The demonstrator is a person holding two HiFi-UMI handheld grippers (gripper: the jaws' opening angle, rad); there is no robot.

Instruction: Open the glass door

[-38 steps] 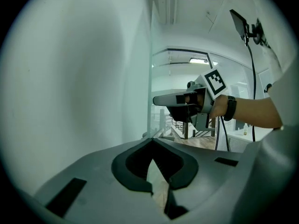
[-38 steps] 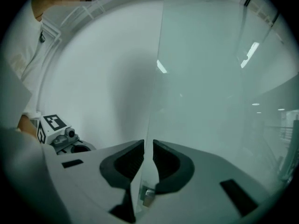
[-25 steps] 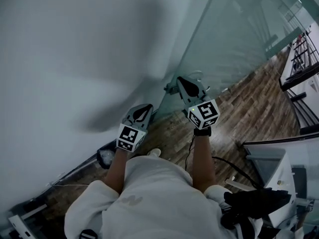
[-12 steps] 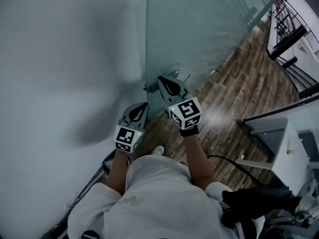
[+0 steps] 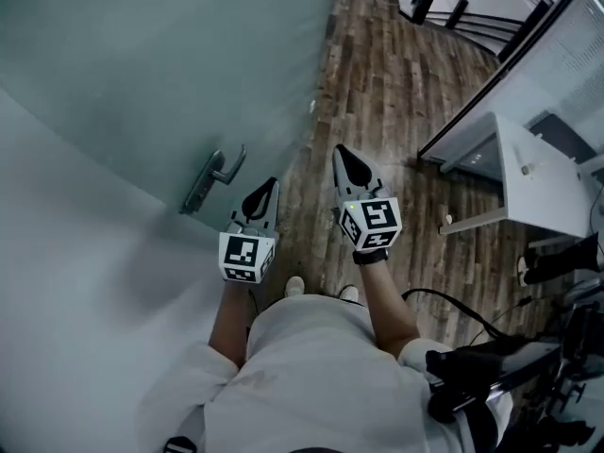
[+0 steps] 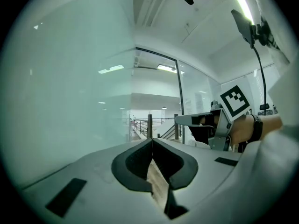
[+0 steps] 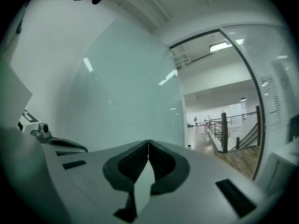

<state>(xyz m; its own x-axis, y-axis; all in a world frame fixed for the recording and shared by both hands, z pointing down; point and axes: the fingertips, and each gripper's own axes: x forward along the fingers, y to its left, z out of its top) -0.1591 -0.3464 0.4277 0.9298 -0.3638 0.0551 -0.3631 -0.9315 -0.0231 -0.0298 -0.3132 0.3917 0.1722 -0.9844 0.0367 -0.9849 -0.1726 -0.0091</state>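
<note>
The frosted glass door [image 5: 160, 74] stands swung aside at the upper left of the head view, with its metal lever handle [image 5: 215, 177] near its edge. My left gripper [image 5: 270, 185] is shut and empty, just right of the handle and apart from it. My right gripper [image 5: 340, 150] is shut and empty too, further right over the wooden floor. In the left gripper view the shut left gripper [image 6: 152, 142] points past the glass door [image 6: 70, 87] toward an open corridor. The right gripper [image 7: 148, 143] points along the door [image 7: 117, 92] at the same opening.
A white cabinet [image 5: 533, 192] and a dark-framed glass partition [image 5: 500, 74] stand to the right. Black cables [image 5: 453, 310] and dark gear [image 5: 491, 366] lie at the lower right. A railing [image 6: 147, 127] shows down the corridor. Wooden floor [image 5: 396, 74] stretches ahead.
The door has swung away to the left. Both grippers have moved off the handle, which the right gripper was beside, and now sit to its right over the floor.
</note>
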